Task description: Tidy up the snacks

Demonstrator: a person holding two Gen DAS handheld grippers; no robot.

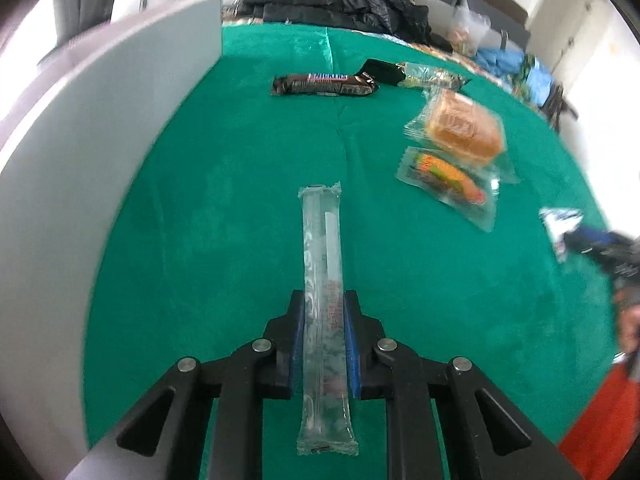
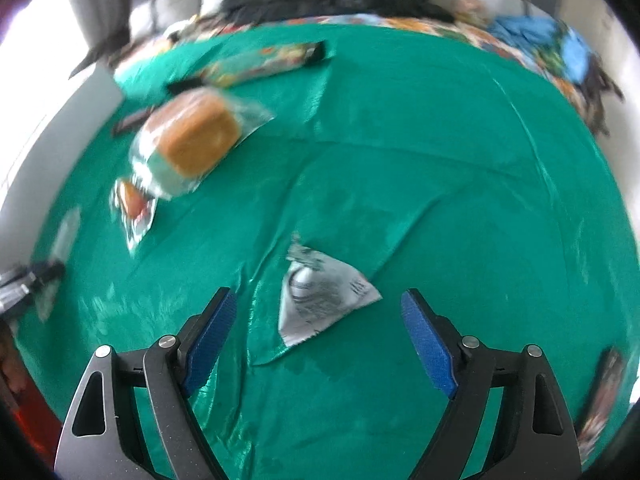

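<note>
My left gripper (image 1: 323, 300) is shut on a long clear stick packet (image 1: 322, 248), held above the green cloth (image 1: 240, 200). Ahead lie a dark chocolate bar (image 1: 324, 85), a black-ended snack bar (image 1: 416, 74), a wrapped bread bun (image 1: 464, 128) and a clear packet with orange filling (image 1: 448, 180). My right gripper (image 2: 318, 300) is open over the cloth, with a silver triangular packet (image 2: 320, 296) lying between and just beyond its fingers. The bun (image 2: 192, 140), the orange packet (image 2: 134, 204) and a long colourful bar (image 2: 264, 62) lie to its far left.
A grey-white board (image 1: 100, 140) stands along the left side of the cloth. Dark jackets (image 1: 340, 4) and blue bags (image 1: 508, 64) pile up behind the table. Another packet (image 2: 600, 396) lies at the right edge. The right gripper shows blurred at the left wrist view's right edge (image 1: 600, 244).
</note>
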